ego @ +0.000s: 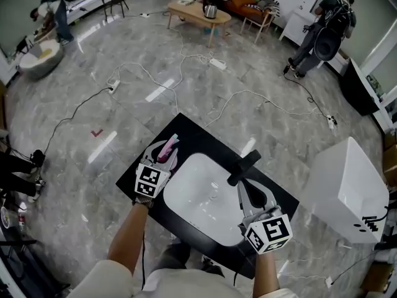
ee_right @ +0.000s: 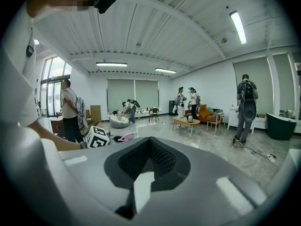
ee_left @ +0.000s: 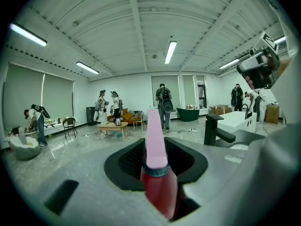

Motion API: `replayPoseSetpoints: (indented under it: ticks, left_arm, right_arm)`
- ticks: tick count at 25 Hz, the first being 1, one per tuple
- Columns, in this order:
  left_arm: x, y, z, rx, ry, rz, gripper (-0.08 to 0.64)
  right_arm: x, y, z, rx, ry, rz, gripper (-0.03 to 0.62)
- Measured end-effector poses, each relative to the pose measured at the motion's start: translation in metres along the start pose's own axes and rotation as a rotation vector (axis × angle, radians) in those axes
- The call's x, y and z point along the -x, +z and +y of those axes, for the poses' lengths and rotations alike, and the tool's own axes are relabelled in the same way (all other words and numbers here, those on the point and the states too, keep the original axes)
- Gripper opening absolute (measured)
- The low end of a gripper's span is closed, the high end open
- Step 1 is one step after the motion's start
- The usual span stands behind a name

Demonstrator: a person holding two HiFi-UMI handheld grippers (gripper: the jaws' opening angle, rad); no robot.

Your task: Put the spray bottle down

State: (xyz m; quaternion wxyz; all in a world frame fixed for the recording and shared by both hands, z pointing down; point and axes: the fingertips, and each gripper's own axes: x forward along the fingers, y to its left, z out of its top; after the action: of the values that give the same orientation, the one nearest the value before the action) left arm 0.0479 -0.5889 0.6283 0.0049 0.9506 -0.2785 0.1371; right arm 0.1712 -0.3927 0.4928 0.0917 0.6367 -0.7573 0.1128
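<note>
At far-left edge of the black surface [ego: 193, 134], the spray bottle [ego: 167, 149] is clamped in the left gripper [ego: 164, 160], nozzle pointing away. Task looks not done yet, since it needs setting down & letting go, and can't tell if it touches the surface. Right gripper [ego: 243, 186] hangs by the tap [ego: 245, 165] w/ jaws apart & empty; both forearms reach fwd, grippers tipped slightly down.

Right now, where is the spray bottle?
Head view, left side: spray bottle gripped in the left tongs, at the black counter, beside the white basin.
</note>
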Motion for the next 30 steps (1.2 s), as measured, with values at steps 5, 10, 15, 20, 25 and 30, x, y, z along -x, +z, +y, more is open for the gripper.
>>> replayPoseSetpoints:
  ticks: [5,10,15,20,25,30]
  left_arm:
    - [-0.021,-0.015,0.003,0.020,-0.010,0.006,0.135]
    - [-0.034,-0.029,0.004,0.010,-0.014,0.007,0.135]
    - [-0.034,-0.033,0.006,0.018,-0.004,-0.001,0.137]
    - [-0.031,-0.034,0.005,0.020,-0.001,0.000,0.140]
    - [-0.029,-0.038,0.004,0.012,0.008,0.015,0.152]
    - [-0.024,-0.040,0.003,0.032,0.001,0.036,0.216]
  right_arm:
    - [-0.006,-0.005,-0.002,-0.008,-0.011,0.017,0.008]
    - [-0.009,-0.016,-0.004,-0.012,-0.015,0.039,0.008]
    - [-0.011,-0.021,-0.006,-0.018,-0.015,0.051,0.008]
    - [-0.014,-0.021,-0.007,-0.022,-0.006,0.045,0.008]
    - [-0.017,-0.019,-0.003,-0.016,0.019,0.037,0.008]
    - [-0.013,-0.017,-0.003,-0.015,0.030,0.031,0.008]
